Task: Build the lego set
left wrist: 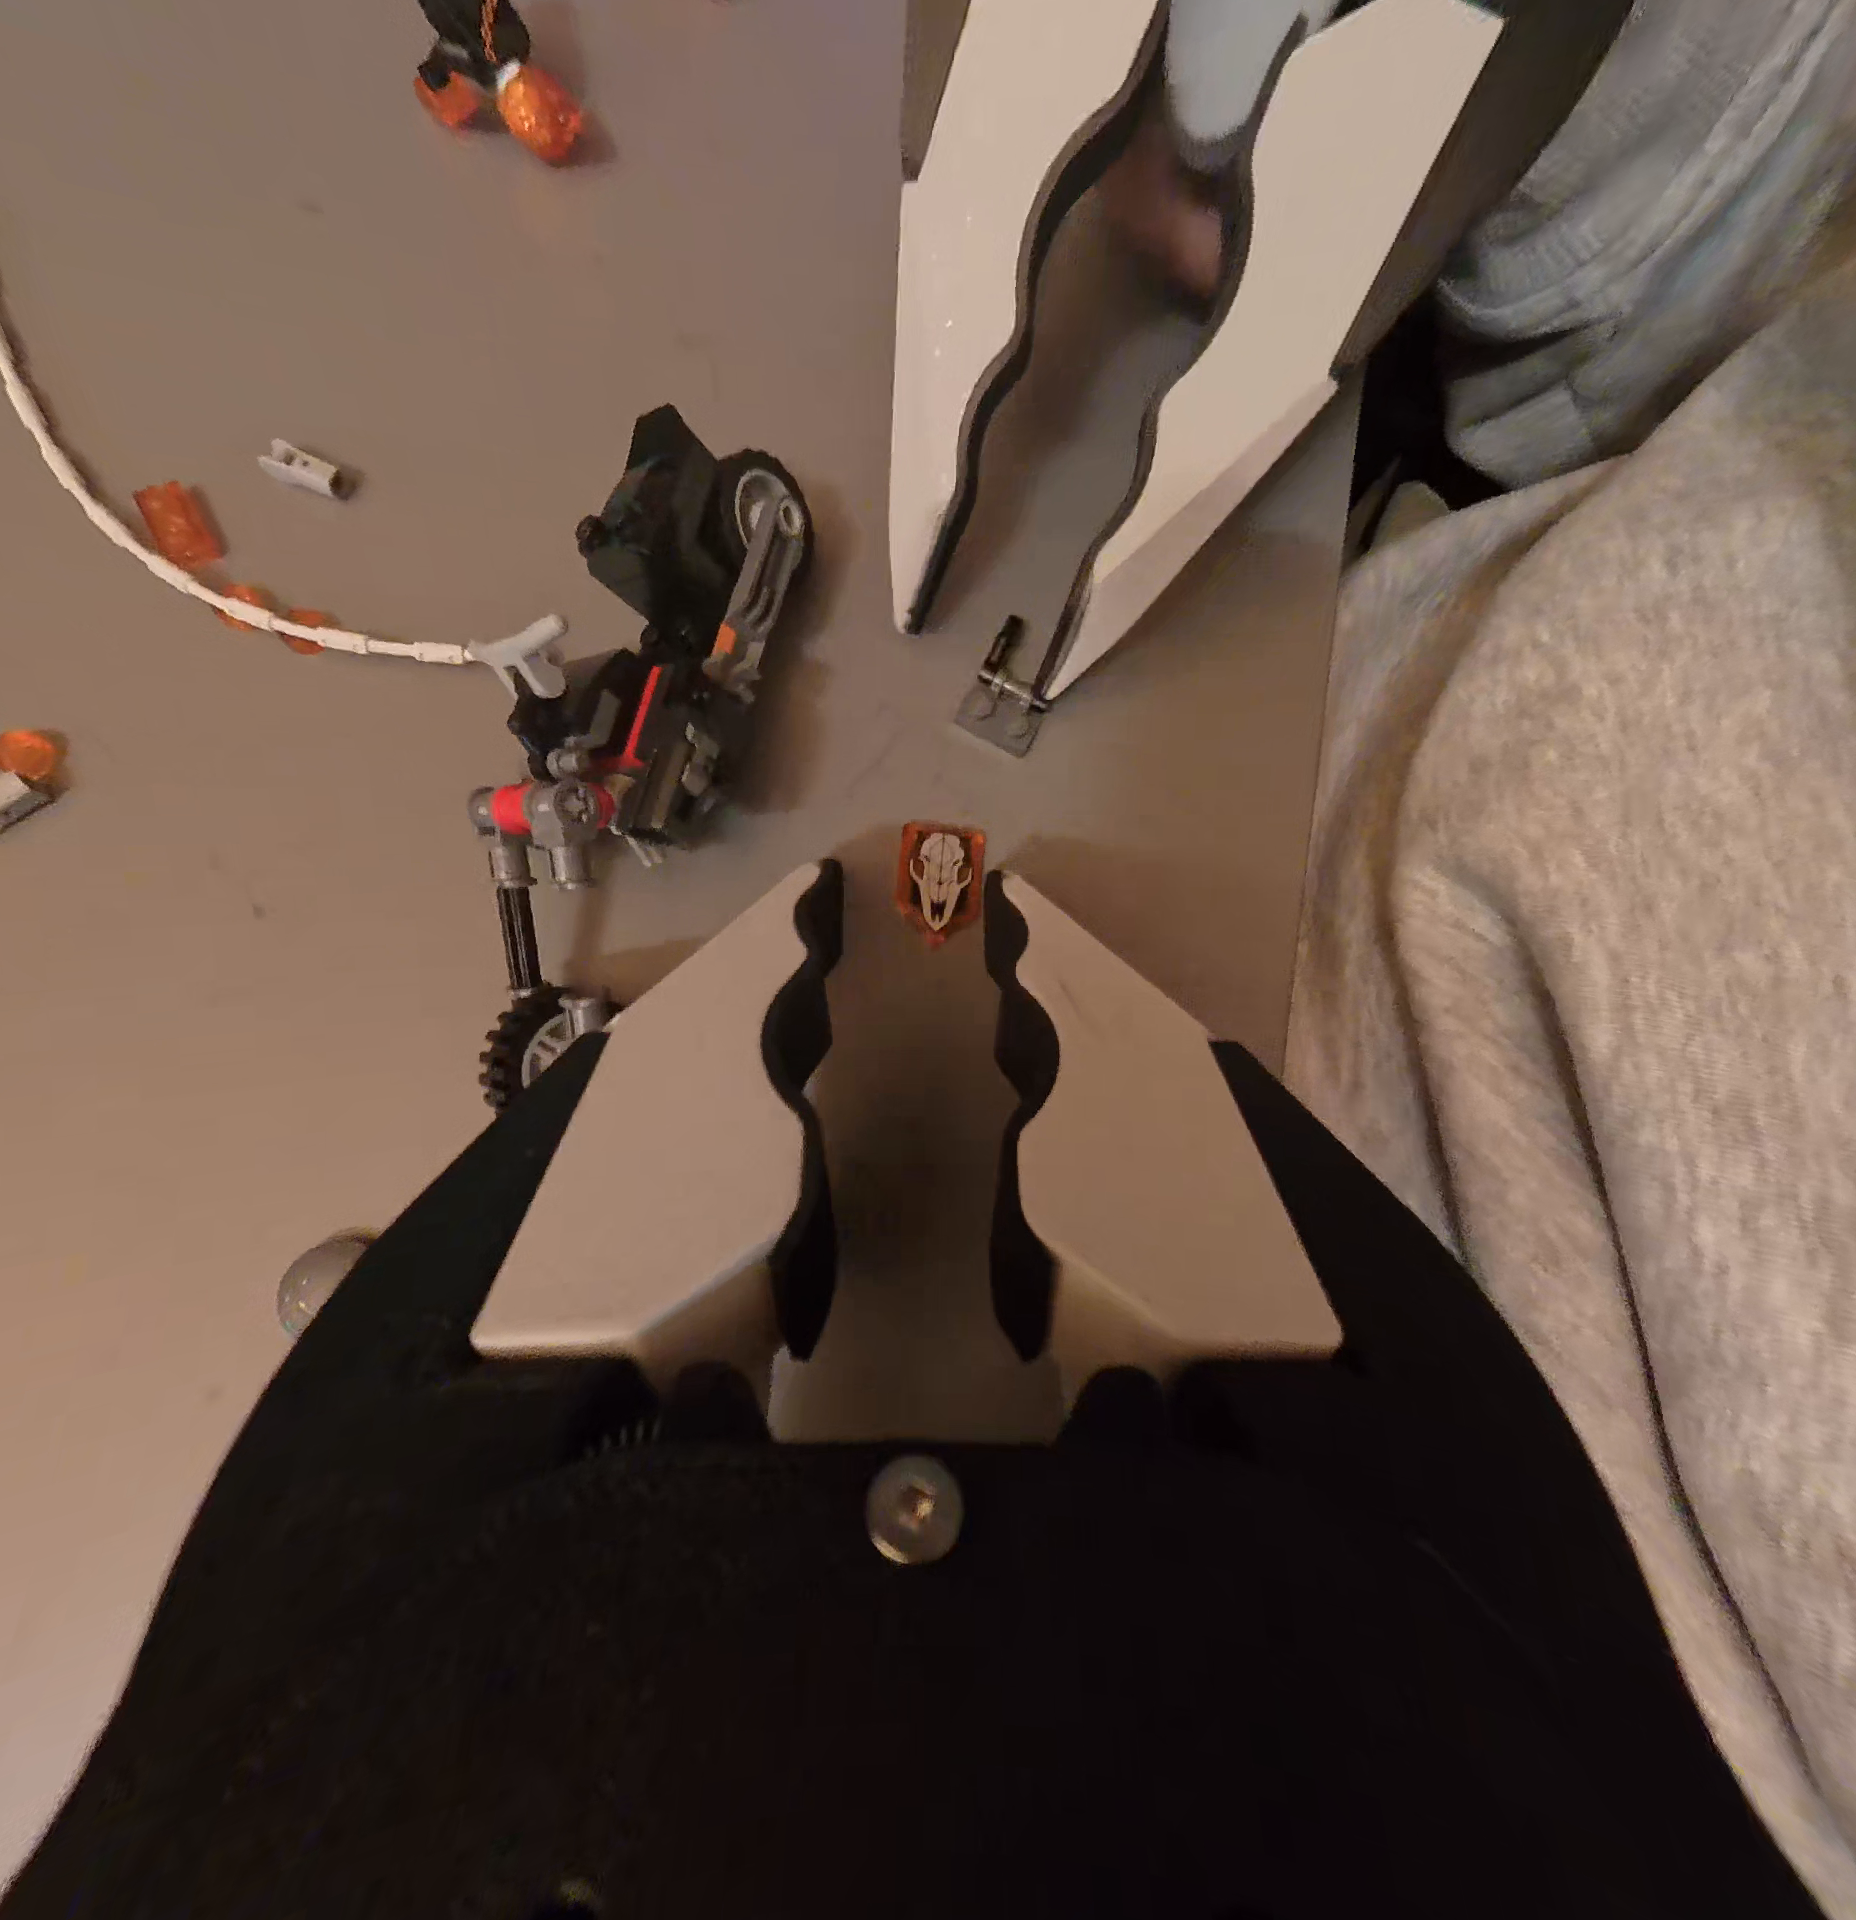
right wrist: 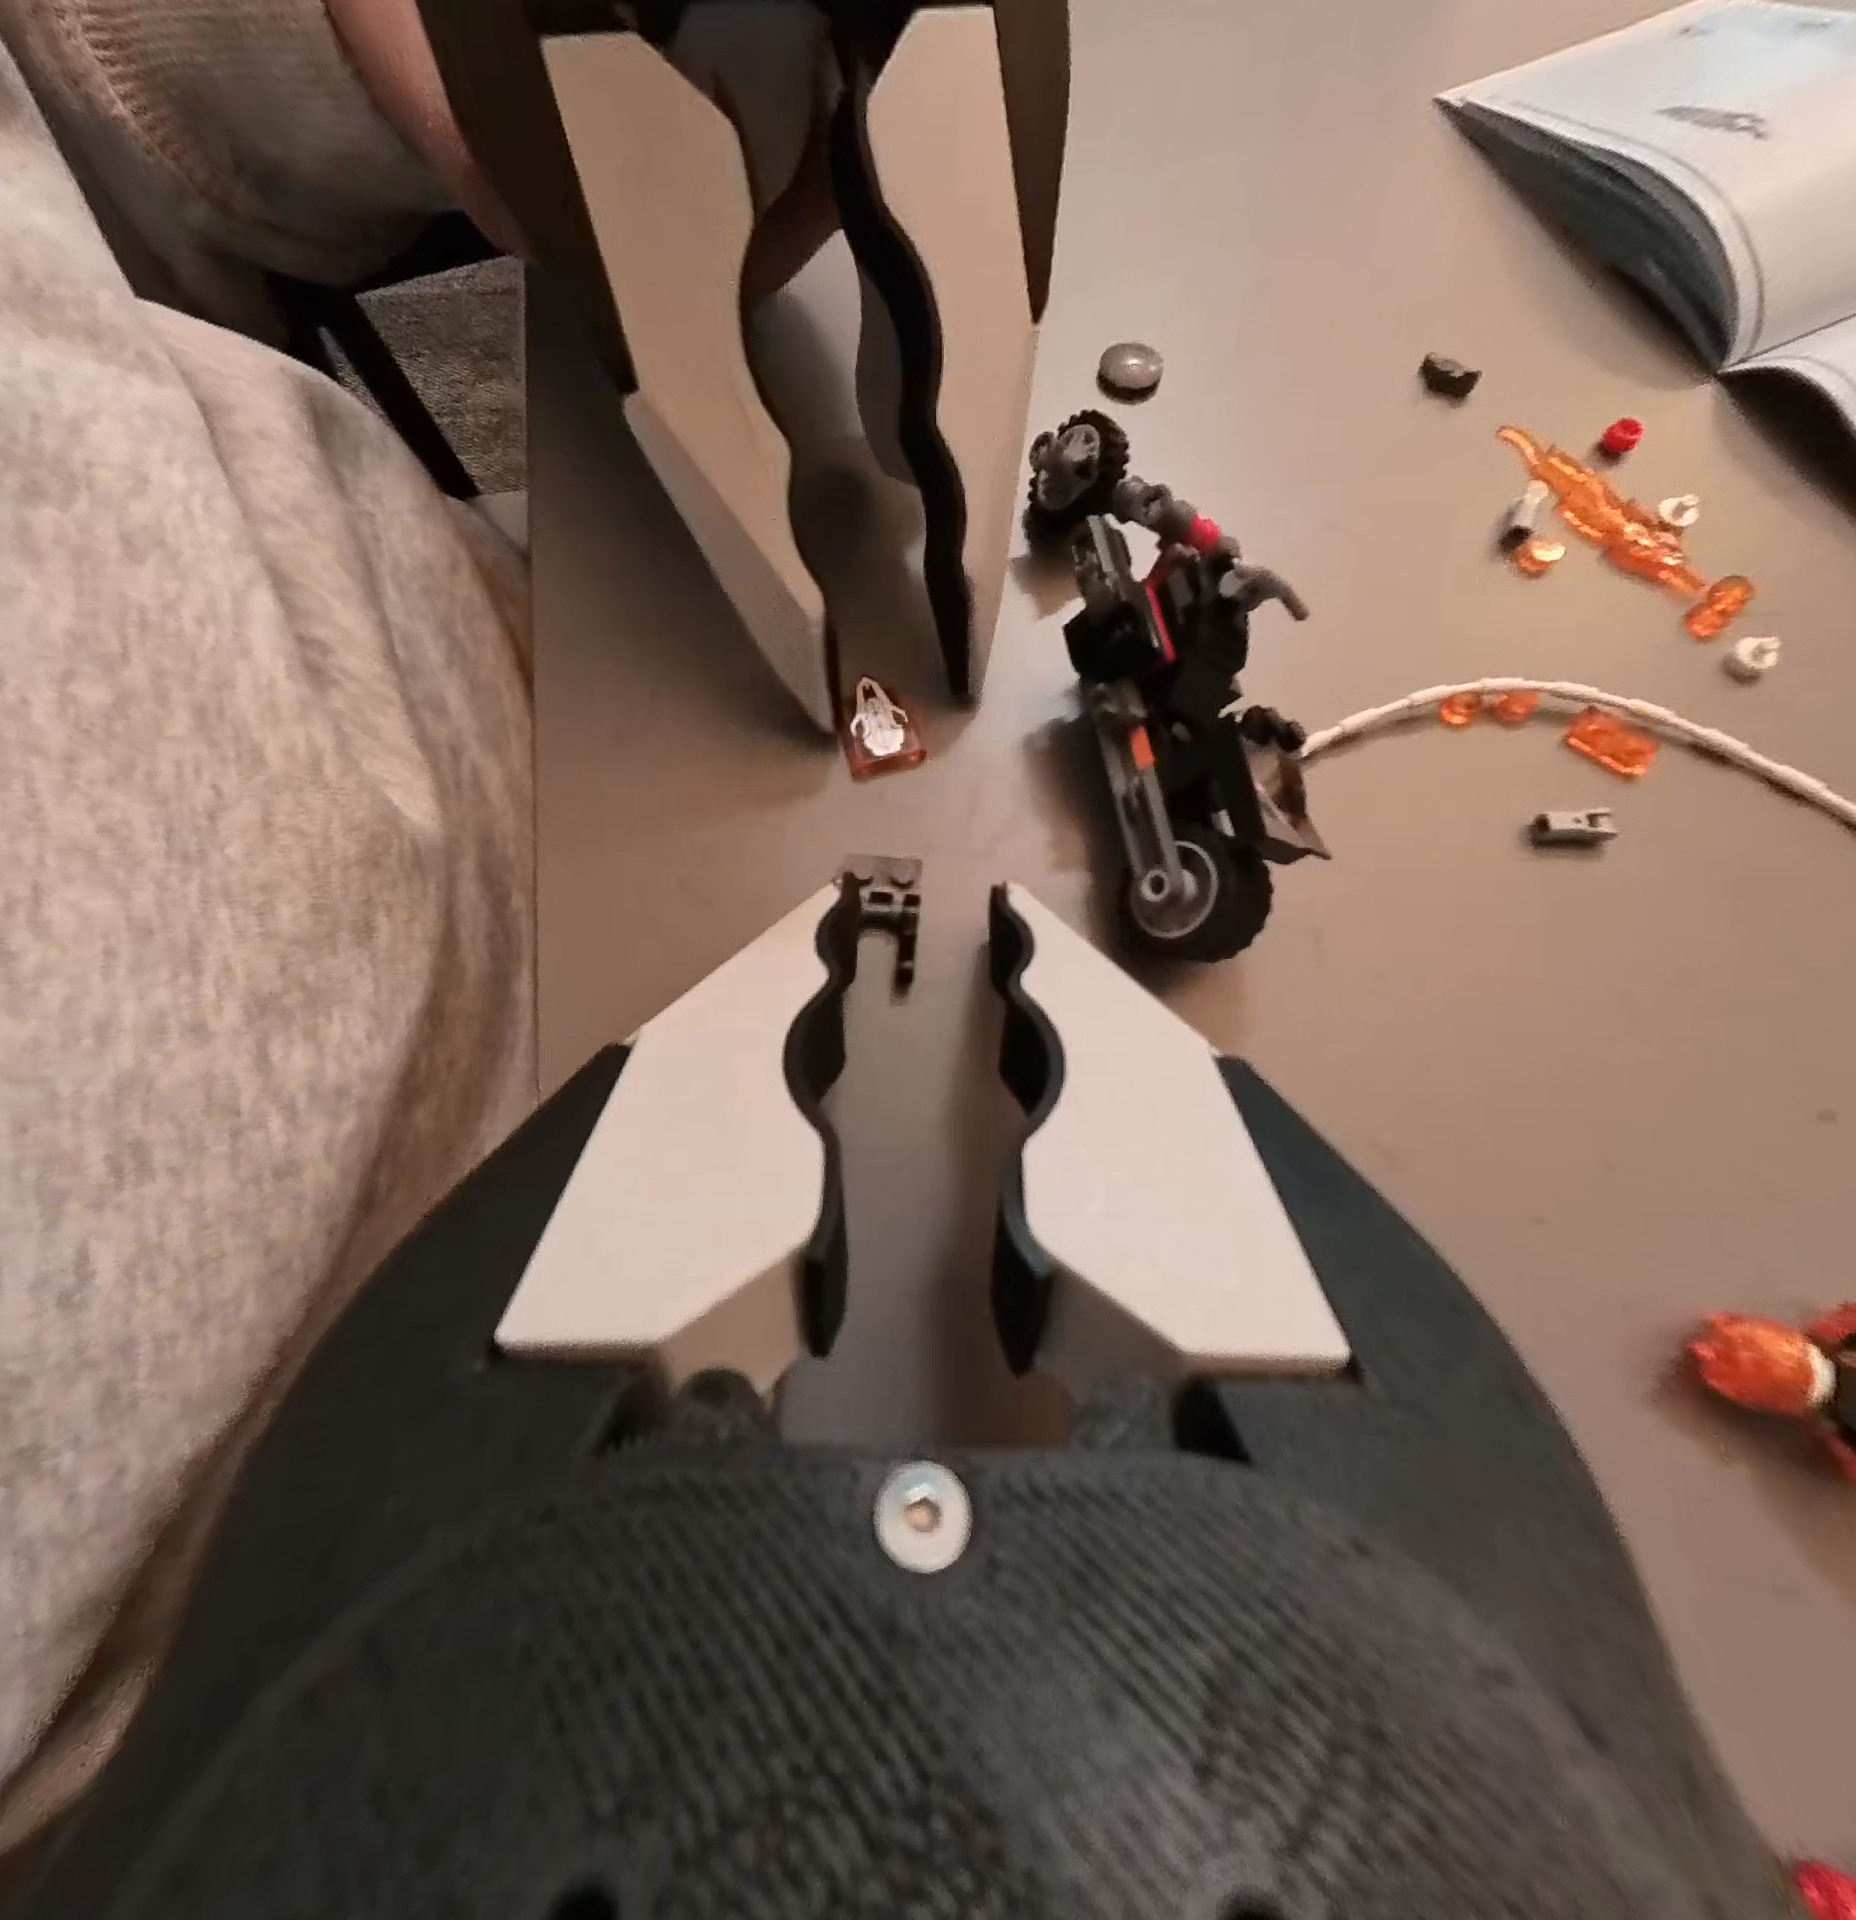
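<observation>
A black lego motorcycle point(left wrist: 675, 644) lies on its side on the grey table, also in the right wrist view point(right wrist: 1163, 707). My left gripper point(left wrist: 913, 878) is open, its fingertips on either side of a small orange tile with a white print point(left wrist: 939, 883) that lies on the table. My right gripper point(right wrist: 913, 904) is open around a small grey clip piece point(right wrist: 888, 914), which lies close to its left finger. The two grippers face each other tip to tip. The right one point(left wrist: 986, 655) shows from above with the clip piece point(left wrist: 1002, 696); the left one point(right wrist: 896, 701) stands over the tile point(right wrist: 882, 732).
A white chain point(right wrist: 1526, 696) curves off the motorcycle among loose orange flame pieces point(right wrist: 1610, 520). An open booklet point(right wrist: 1734, 208) lies at the far right. A flame-headed minifigure point(right wrist: 1828, 1382) lies near the right. A person's grey sweater point(left wrist: 1630, 935) borders the table edge. Left tips to right tips: about 5 centimetres. The white chain point(right wrist: 1526, 696) is about equally far from each gripper, around 12 centimetres. Seen from the left wrist view point(left wrist: 244, 588) as well.
</observation>
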The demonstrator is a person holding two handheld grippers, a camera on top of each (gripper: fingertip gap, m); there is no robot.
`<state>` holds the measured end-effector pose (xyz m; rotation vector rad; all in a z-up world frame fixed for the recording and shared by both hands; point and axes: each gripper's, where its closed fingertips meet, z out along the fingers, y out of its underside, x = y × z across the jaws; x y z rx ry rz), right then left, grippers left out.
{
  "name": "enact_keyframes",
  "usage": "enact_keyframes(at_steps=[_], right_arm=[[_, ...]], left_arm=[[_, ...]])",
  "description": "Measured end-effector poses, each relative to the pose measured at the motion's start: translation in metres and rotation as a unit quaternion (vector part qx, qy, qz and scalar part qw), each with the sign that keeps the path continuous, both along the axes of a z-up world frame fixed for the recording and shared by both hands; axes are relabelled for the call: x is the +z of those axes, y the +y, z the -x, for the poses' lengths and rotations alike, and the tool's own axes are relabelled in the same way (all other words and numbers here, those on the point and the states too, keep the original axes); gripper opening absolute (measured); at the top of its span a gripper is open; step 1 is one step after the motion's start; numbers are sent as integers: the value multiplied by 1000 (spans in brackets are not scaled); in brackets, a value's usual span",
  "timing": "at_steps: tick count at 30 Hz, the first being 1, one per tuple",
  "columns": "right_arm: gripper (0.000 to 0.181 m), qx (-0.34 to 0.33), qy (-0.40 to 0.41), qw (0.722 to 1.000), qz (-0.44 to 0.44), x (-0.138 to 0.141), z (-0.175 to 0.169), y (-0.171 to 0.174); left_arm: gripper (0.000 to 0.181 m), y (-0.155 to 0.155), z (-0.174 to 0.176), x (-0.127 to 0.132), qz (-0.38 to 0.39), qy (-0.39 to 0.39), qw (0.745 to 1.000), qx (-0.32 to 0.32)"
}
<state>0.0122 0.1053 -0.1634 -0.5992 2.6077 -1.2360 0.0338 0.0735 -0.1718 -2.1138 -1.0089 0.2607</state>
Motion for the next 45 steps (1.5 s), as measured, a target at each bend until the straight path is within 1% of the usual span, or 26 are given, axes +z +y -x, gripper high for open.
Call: enact_keyframes(at_steps=[4, 7, 10, 13, 15, 18, 22, 25, 30, 37, 43, 45], right_arm=[[24, 6, -2, 1000, 0, 1, -2, 1], [24, 12, -15, 1000, 7, 6, -5, 2], [33, 25, -32, 999, 1, 9, -12, 4], [41, 29, -33, 999, -17, 4, -16, 6], [42, 27, -23, 999, -31, -2, -15, 7], [38, 22, -12, 999, -34, -5, -13, 6], [23, 20, 6, 999, -28, -5, -8, 5], [14, 30, 8, 999, -31, -5, -9, 6], [14, 38, 2, 999, -23, -5, -12, 2], [13, 41, -4, 999, -21, -5, -13, 1], [13, 43, -4, 999, -21, -5, -14, 1], [13, 43, -4, 999, -21, -4, -14, 1]], left_arm=[[21, 1, 0, -1, 3, 0, 1000, -1], [17, 2, -1, -1, 9, 3, 1000, -5], [16, 3, -1, -1, 9, 3, 1000, -8], [15, 3, -2, -1, 10, 3, 1000, -9], [15, 3, -2, -1, 12, 6, 1000, -11], [14, 7, -2, 2, 4, 12, 1000, -18], [14, 19, -1, 10, -23, 20, 999, -39], [14, 25, 2, 9, -12, 13, 998, -58], [14, 33, 7, 8, 6, -5, 996, -90], [14, 27, 2, 2, 42, -51, 993, -102], [15, 28, 2, 2, 47, -56, 992, -107], [20, 28, 2, 2, 47, -57, 991, -108]])
